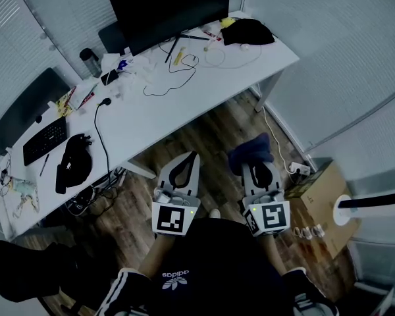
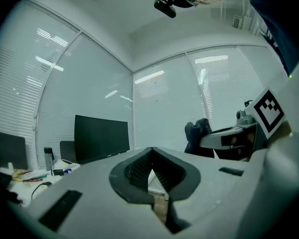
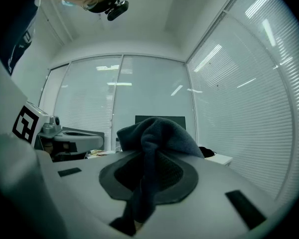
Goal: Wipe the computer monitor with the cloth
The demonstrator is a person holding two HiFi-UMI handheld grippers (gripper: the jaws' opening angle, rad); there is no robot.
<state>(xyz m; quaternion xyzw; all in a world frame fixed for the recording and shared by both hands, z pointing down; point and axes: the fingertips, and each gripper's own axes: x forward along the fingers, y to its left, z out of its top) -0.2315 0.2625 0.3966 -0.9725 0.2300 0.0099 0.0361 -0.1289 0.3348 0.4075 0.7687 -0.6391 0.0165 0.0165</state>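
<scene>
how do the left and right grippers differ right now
The right gripper is shut on the dark blue cloth; the left gripper is shut on nothing. The cloth bunches over the right gripper's tips; the left gripper's are bare. Both point toward the desk with the monitor.

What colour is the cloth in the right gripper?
Dark blue cloth, clearest in the right gripper view.

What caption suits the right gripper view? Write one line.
Right gripper shut on the dark cloth, facing the black monitor ahead.
</scene>
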